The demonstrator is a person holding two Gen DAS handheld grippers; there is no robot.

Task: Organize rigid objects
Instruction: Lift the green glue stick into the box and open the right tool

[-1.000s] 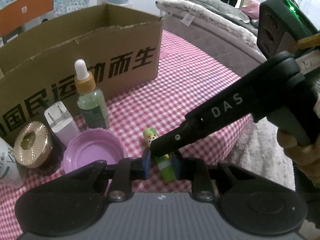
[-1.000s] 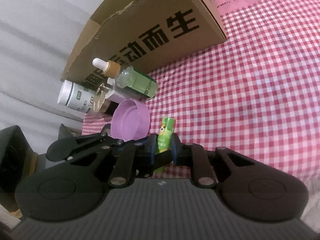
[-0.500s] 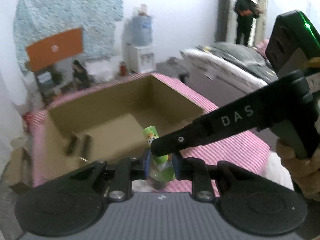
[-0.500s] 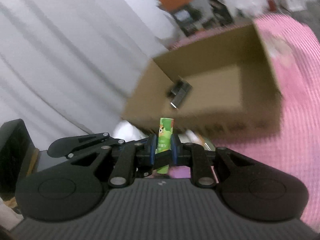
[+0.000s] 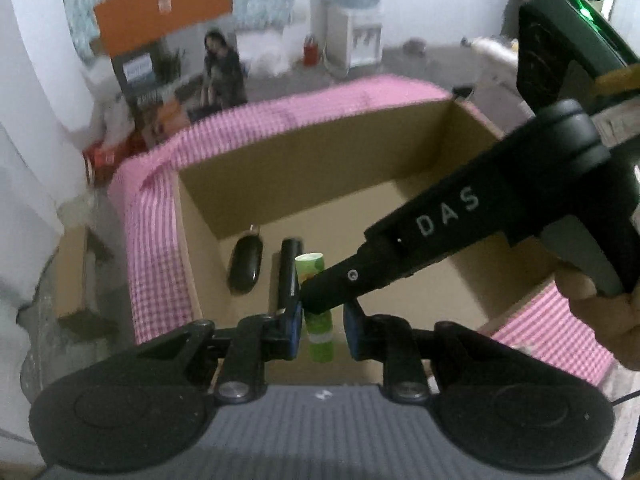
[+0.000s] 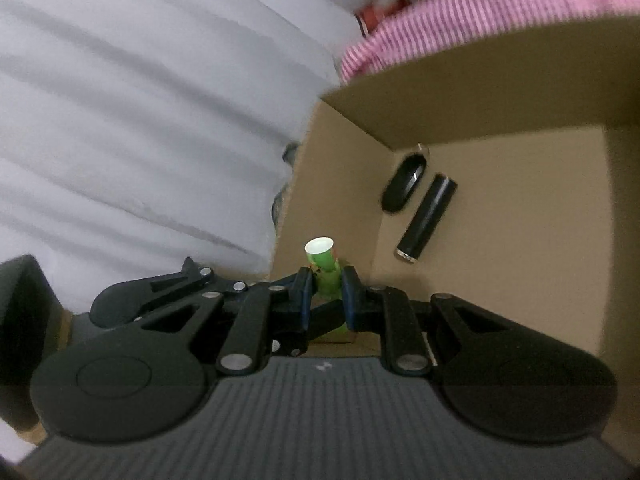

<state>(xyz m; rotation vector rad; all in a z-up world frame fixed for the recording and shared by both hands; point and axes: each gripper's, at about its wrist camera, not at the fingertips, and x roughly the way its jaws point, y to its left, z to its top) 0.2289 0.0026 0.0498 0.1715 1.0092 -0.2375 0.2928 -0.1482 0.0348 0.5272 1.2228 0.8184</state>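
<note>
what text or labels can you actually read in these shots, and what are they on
"DAS": white letters on the black finger of the right gripper, seen from the left wrist.
Green tube: printing too blurred to read.
Orange sign on the far wall: small white mark, unreadable.
Poster beneath it: blurred, unreadable.
Cardboard box: no print visible on its inside.

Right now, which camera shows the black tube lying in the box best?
The right wrist view: the black tube lies fully visible on the box floor beside a black oval case. In the left wrist view, the green tube and gripper finger cover the black tube's near end.
</note>
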